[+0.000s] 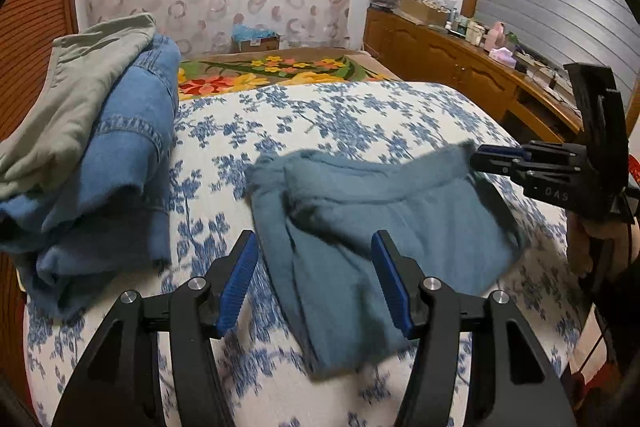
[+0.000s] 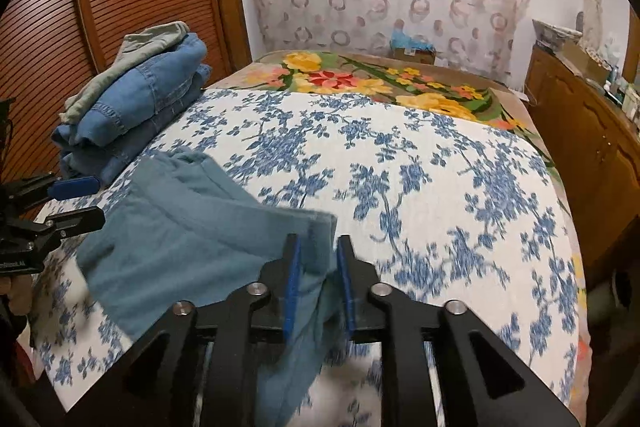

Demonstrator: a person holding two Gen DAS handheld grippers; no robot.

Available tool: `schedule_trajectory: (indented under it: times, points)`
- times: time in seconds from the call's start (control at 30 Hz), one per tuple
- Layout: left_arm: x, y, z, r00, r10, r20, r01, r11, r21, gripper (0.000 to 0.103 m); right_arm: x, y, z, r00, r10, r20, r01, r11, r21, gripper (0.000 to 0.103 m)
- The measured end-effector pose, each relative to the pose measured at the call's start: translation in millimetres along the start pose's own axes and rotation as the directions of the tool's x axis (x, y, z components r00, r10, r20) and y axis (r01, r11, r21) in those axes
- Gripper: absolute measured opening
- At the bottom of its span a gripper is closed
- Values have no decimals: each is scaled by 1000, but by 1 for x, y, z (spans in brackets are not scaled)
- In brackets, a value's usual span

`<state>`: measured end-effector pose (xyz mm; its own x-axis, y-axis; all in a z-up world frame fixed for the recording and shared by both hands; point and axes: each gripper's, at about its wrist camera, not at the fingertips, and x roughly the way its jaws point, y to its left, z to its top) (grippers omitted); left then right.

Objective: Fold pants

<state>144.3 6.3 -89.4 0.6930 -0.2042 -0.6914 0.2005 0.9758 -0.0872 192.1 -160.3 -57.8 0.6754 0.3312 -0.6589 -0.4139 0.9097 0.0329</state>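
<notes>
Across the left wrist view, the teal pants (image 1: pixel 360 227) are lying partly folded on the bed (image 1: pixel 320 115), on its blue-flowered cover. The left gripper (image 1: pixel 316 279) is hovering at 6 o'clock with its fingers (image 1: pixel 240 279) standing wide and nothing pressed between them; the near edge of the pants is lying just under the gap. At 3 o'clock the right gripper (image 1: pixel 480 157) is meeting the far right corner of the pants. At 9 o'clock a stack of folded denim and a pale green garment (image 1: pixel 92 131) is sitting near the bed's left edge, apart from the pants. Bare cover is stretching toward 12 o'clock.

From the right wrist view, the right gripper (image 2: pixel 318 279) is sitting at 6 o'clock, its fingers (image 2: pixel 292 283) standing narrow with a fold of the pants (image 2: pixel 192 239) between them; whether the pads are pressing is unclear. The left gripper (image 2: pixel 86 201) is showing at 9 o'clock, fingers apart, at the cloth's left edge. Open cover is spreading from 12 to 3 o'clock, with a wooden dresser (image 2: pixel 592 131) beyond the bed's right edge.
</notes>
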Motion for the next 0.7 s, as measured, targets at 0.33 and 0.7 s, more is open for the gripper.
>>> schedule_trajectory:
  times: [0.33,0.7]
  points:
    - [-3,-7,-31,999,-11,-50,13,1000,25,60,-46,4,-46,999,41,-9,-41,999,11,33]
    - [7,-8,-38,997,4,-74,-2,1000,23,60,-66,14,-74,997,54,-59,-55,998,-14,33]
